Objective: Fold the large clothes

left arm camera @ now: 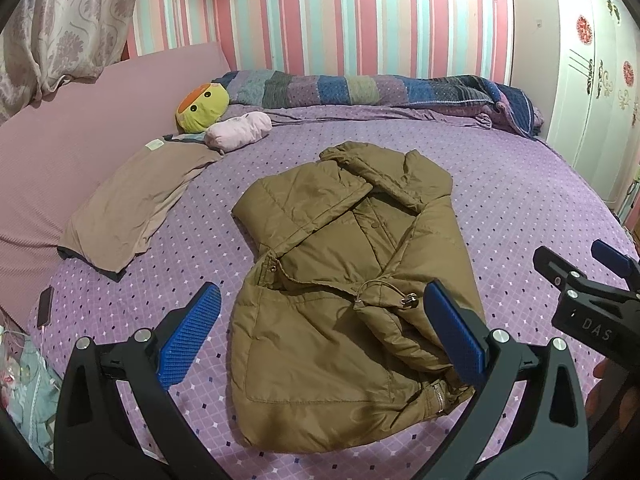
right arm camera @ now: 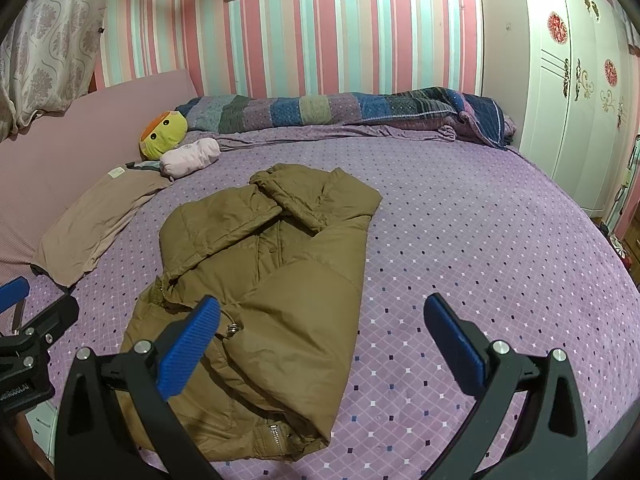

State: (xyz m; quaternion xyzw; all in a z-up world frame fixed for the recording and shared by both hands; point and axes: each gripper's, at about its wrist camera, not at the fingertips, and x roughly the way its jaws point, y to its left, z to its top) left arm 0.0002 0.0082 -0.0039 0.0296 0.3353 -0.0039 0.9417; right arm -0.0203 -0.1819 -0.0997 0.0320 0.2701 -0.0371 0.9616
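A brown padded jacket (left arm camera: 320, 300) lies on the purple bed, both sleeves folded across its front, hood end far, hem near. It also shows in the right wrist view (right arm camera: 272, 288). My left gripper (left arm camera: 322, 344) is open and empty, held above the jacket's near hem. My right gripper (right arm camera: 320, 344) is open and empty, above the jacket's right edge and the bedsheet. The right gripper also shows at the right edge of the left wrist view (left arm camera: 592, 284); the left gripper shows at the left edge of the right wrist view (right arm camera: 24, 320).
A brown pillow (left arm camera: 132, 204), a yellow plush (left arm camera: 202, 106) and a pink bundle (left arm camera: 238, 130) lie at the left. A striped quilt (left arm camera: 380, 92) runs along the far wall. A phone (left arm camera: 45, 306) lies near the bed's left edge. A white wardrobe (right arm camera: 576, 100) stands right.
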